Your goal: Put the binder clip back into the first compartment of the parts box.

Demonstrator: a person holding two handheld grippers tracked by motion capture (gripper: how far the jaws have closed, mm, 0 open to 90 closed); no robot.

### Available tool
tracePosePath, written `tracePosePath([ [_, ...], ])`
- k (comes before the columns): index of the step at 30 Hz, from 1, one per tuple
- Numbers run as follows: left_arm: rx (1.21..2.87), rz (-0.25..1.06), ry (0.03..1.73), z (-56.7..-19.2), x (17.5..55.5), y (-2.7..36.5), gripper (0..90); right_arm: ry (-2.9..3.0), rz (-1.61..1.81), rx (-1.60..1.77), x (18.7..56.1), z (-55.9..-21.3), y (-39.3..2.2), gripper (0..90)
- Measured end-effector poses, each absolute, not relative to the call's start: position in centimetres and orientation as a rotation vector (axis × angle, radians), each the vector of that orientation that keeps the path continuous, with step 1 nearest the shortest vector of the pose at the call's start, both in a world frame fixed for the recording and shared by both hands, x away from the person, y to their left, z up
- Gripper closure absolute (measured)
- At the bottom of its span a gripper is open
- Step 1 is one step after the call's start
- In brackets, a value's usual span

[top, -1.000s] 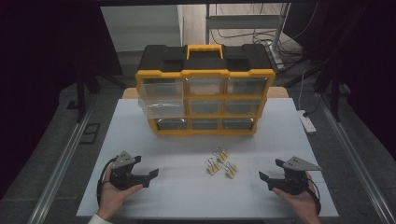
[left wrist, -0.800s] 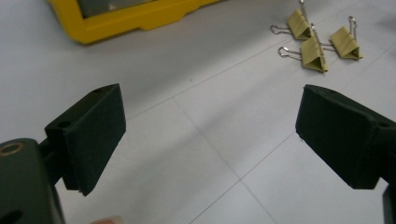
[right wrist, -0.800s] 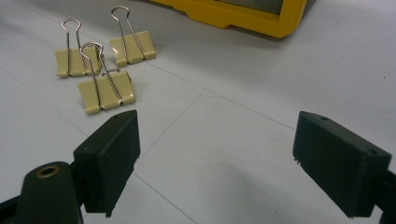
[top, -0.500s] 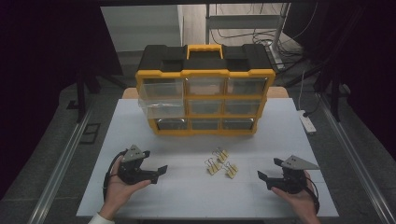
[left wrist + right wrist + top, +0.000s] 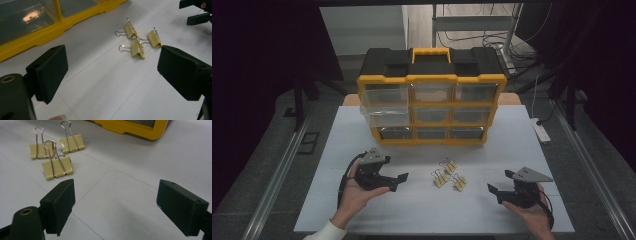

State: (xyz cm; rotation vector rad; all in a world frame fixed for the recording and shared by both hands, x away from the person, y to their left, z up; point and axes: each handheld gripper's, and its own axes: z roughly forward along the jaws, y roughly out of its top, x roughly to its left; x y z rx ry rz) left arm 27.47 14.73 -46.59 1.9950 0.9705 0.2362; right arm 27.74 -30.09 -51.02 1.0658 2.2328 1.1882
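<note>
1. Left hand [image 5: 354, 192] at the surface's [image 5: 337, 150] near-left area, holding the left tongs [image 5: 398, 181]; jaws stand wide apart, nothing between them, tips pointing right toward the clips. A grey three-cornered plate sits on top of them.
2. Left gripper view: bare white surface between the two black jaws; the binder clips [image 5: 137, 40] lie ahead and right of centre, well clear of the pads. The far tongs show at the top-right corner.
3. Three yellow binder clips [image 5: 448, 173] lie in a loose cluster at centre, between the two tongs and apart from both. Wire handles silver. Two appear to touch or overlap at the handles; cannot tell for certain.
4. Yellow-and-black drawer organizer [image 5: 432, 95] stands at the far side of the surface, behind the clips. Clear drawer fronts in three rows; the upper-left drawers stick out past the frame.
5. Right hand [image 5: 532, 212] at near-right, holding the right tongs [image 5: 493, 194]; jaws wide apart, empty, tips pointing left.
6. Right gripper view: clips [image 5: 56, 152] lie ahead and to the upper left, beyond the left jaw, not touching it. Organizer's yellow base at top edge.
</note>
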Motion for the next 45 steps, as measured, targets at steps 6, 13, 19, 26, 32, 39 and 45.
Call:
tracePosePath([
  [6, 2.007, 0.219, 0.953, -46.2, 28.2, 13.6, 10.5, 2.234, 1.178, 1.068, 27.8, -51.1, -30.1, 15.9],
  [13, 2.008, 0.215, 0.939, -45.4, 28.9, 12.3, 11.2, 2.234, 1.17, 1.07, 27.8, -51.2, -30.1, 16.0],
  [19, 2.027, 0.199, 0.924, -45.0, 29.6, 11.1, 11.6, 2.234, 1.161, 1.07, 27.9, -51.2, -30.1, 16.0],
  [26, 2.063, 0.155, 0.927, -45.5, 30.9, 9.2, 11.9, 2.24, 1.155, 1.064, 27.9, -51.3, -30.1, 16.0],
  [32, 2.098, 0.097, 0.907, -46.1, 31.8, 7.2, 12.2, 2.235, 1.155, 1.065, 27.9, -51.3, -30.2, 16.3],
  [39, 2.159, 0.023, 0.9, -47.5, 33.0, 5.1, 13.3, 2.238, 1.153, 1.062, 27.9, -51.3, -30.2, 16.3],
  [45, 2.185, -0.013, 0.896, -48.2, 33.8, 4.4, 16.0, 2.239, 1.149, 1.066, 28.0, -51.4, -30.2, 16.3],
])
